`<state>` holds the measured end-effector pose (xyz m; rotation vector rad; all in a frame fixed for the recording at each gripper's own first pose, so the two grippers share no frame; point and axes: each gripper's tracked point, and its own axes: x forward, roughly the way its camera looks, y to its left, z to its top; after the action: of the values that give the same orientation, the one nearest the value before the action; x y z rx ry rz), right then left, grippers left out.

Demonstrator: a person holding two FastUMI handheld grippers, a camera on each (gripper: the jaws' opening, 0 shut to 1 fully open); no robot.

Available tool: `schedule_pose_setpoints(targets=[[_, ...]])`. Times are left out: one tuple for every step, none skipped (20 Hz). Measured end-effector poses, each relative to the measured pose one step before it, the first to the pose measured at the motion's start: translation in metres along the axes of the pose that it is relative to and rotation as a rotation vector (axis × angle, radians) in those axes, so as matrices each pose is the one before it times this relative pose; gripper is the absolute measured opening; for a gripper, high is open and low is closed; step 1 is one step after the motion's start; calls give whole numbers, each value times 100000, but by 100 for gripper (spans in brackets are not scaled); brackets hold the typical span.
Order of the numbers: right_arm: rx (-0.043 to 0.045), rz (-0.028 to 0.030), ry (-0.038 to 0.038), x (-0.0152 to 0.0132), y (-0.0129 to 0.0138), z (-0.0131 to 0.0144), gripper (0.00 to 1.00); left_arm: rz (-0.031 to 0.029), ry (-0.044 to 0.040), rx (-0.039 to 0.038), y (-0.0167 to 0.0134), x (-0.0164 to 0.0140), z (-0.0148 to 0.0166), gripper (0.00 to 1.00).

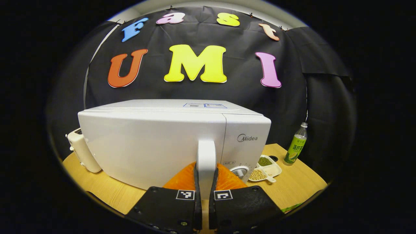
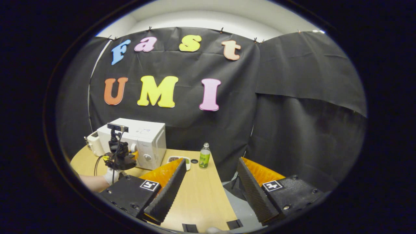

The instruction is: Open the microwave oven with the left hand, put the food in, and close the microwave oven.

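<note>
A white microwave oven point(image 1: 152, 143) stands on the wooden table, its door shut. In the left gripper view my left gripper point(image 1: 205, 191) is shut on the door's white vertical handle point(image 1: 206, 159), both pads pressed against its sides. A white divided dish of beans point(image 1: 265, 169) lies just right of the microwave. In the right gripper view my right gripper point(image 2: 211, 182) hangs open and holds nothing, well back over the table's near right edge. That view has the microwave point(image 2: 143, 139) far off at the left, with the left gripper point(image 2: 120, 159) and a gloved hand at its door.
A green drink bottle point(image 1: 295, 146) stands right of the dish, its black cap point(image 2: 194, 161) beside it. A small white appliance point(image 1: 81, 149) sits left of the microwave. The wooden table point(image 2: 198, 198) narrows toward its near right edge, with grey floor past it.
</note>
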<state>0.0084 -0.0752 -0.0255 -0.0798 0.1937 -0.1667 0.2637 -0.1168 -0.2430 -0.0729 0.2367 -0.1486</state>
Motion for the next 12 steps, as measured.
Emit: schedule_pose_setpoints(targets=[[157,614,-474,64,103,105,100,-929,241,-549,26,-69,24,7],[-136,373,-375,52,170,169,94,-959,570,-238,-72,-76,-14,7],[64,337,-388,172,48,33,94,-603,296,-165,-8,9,-92,7],[210,414,-54,20,162,68,94,-216,567,570,15,-95,33,8],[140,172,-233,-54,76,-92,94,266,247,249,15,-883,-357,7],[-659,-414,-274,-17,-51,142,95,-254,-939,1322,164,-1140,-365,7],[-808,-174,64,-38,-3,-255,94,-909,-2647,1461,-4,-779,221,0],[-1087,257,413,-10,141,-242,94,-373,180,217,170,-1147,-351,7],[-993,468,355,-109,237,-295,94,-793,-308,395,190,-1173,-267,7],[-376,529,382,7,262,-150,94,-813,43,1094,196,-975,-299,11],[254,957,297,-28,322,-110,94,-533,435,1311,170,-979,-266,13],[299,905,268,-45,389,-59,94,2367,913,2204,933,-1021,-304,20]])
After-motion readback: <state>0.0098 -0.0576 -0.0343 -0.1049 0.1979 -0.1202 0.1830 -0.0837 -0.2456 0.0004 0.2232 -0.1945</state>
